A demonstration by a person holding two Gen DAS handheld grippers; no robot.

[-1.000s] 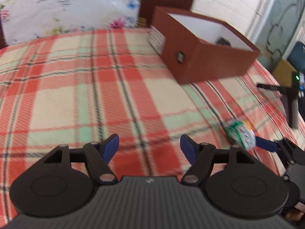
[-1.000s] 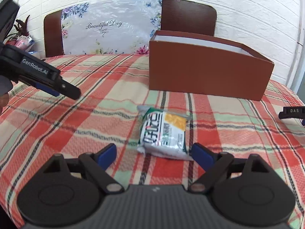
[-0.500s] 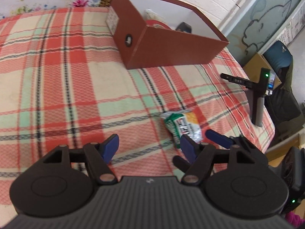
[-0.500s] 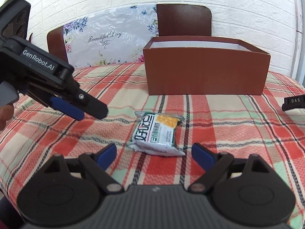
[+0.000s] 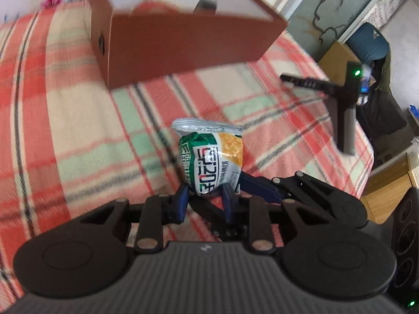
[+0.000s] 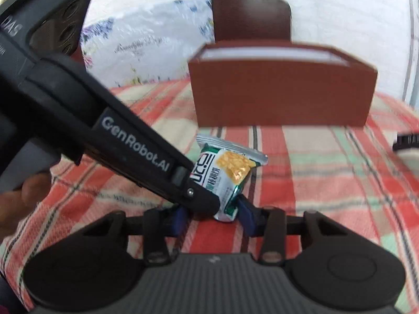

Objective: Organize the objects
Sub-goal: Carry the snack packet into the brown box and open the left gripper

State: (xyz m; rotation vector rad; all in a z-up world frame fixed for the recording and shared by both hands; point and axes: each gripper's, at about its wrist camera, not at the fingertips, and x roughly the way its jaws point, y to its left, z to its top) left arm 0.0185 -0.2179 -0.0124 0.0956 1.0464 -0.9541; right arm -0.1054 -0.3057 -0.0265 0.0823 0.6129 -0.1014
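- Both grippers are clamped on the same snack packet (image 5: 210,163), which stands upright, bottom end pinched, over the plaid tablecloth (image 5: 65,120).
- Left wrist cam: the left gripper (image 5: 205,200) squeezes the packet's lower end, with the right gripper's blue fingers (image 5: 258,184) coming in from the right side.
- Only this view looks down into the brown box (image 5: 183,34) behind it; there's blurry stuff inside, can't tell what.
- Right wrist cam: the right gripper (image 6: 213,216) is shut on the packet's (image 6: 227,176) bottom, and the left one's black body crosses in front.
- Box (image 6: 282,89) shows just its outer wall here, plus a brown chair back (image 6: 251,18) behind.
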